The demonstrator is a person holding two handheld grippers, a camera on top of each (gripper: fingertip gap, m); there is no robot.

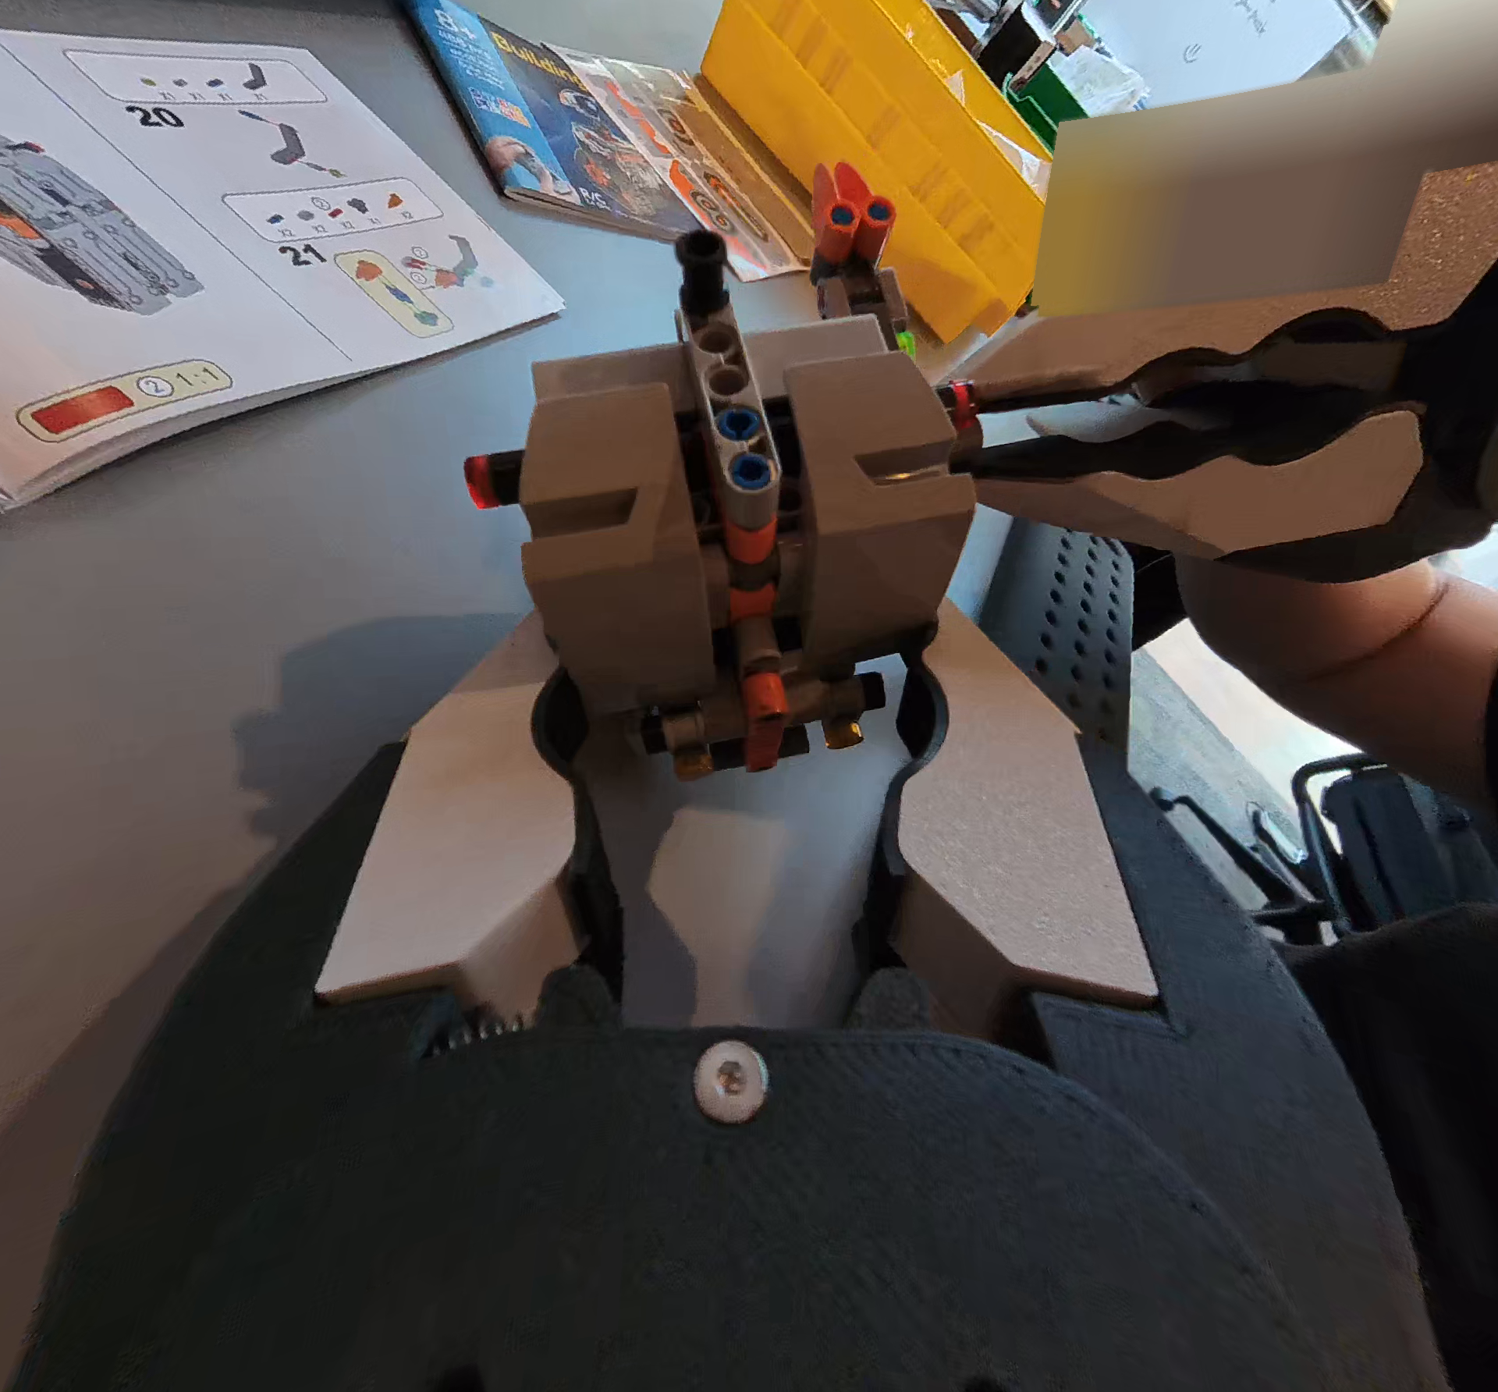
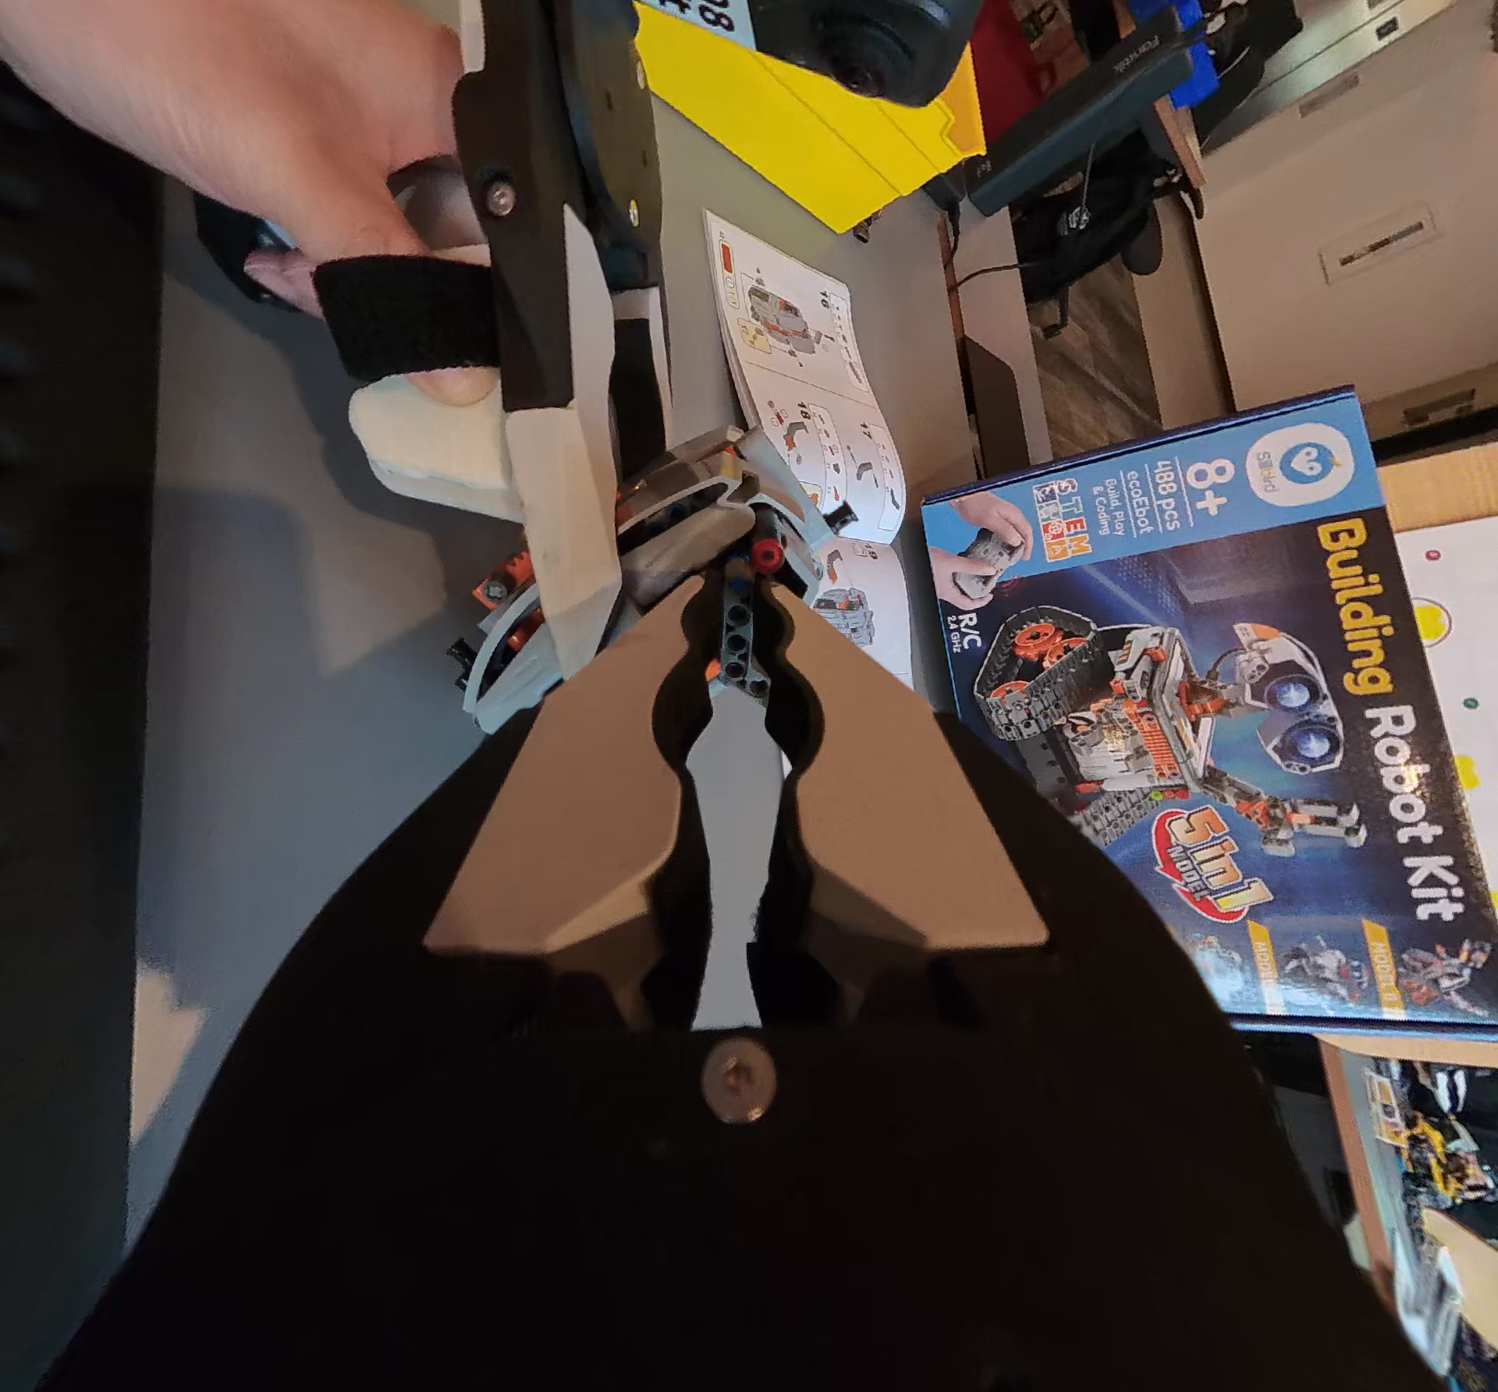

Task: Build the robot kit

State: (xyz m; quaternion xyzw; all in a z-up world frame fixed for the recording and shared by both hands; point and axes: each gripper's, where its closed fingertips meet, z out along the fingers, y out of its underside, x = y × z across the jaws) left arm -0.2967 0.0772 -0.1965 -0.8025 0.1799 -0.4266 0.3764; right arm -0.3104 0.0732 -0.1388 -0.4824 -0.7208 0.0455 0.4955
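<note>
My left gripper [image 1: 742, 696] is shut on the lower end of a grey brick assembly [image 1: 616, 542] and holds it upright above the grey table [image 1: 203, 664]. A light grey holed beam [image 1: 729, 413] with blue pins and orange parts runs down its front. Red-tipped black pins stick out on its left [image 1: 482, 479] and right [image 1: 962, 406]. My right gripper [image 1: 952, 430] comes in from the right, nearly closed, with its tips on the right pin. In the right wrist view the right gripper [image 2: 739, 587] meets that pin [image 2: 766, 555] beside the assembly [image 2: 697, 494]. A left finger [image 2: 567, 510] covers part of the assembly.
An open instruction booklet [image 1: 243, 218] lies at the left. A leaflet and sticker sheet [image 1: 567, 129], a small orange-and-grey sub-assembly [image 1: 855, 250] and a yellow bin [image 1: 851, 96] lie behind. The kit box [image 2: 1200, 704] is to the right. A chair [image 1: 1054, 664] stands past the table edge. About 6 cm separates my left fingertips from my right.
</note>
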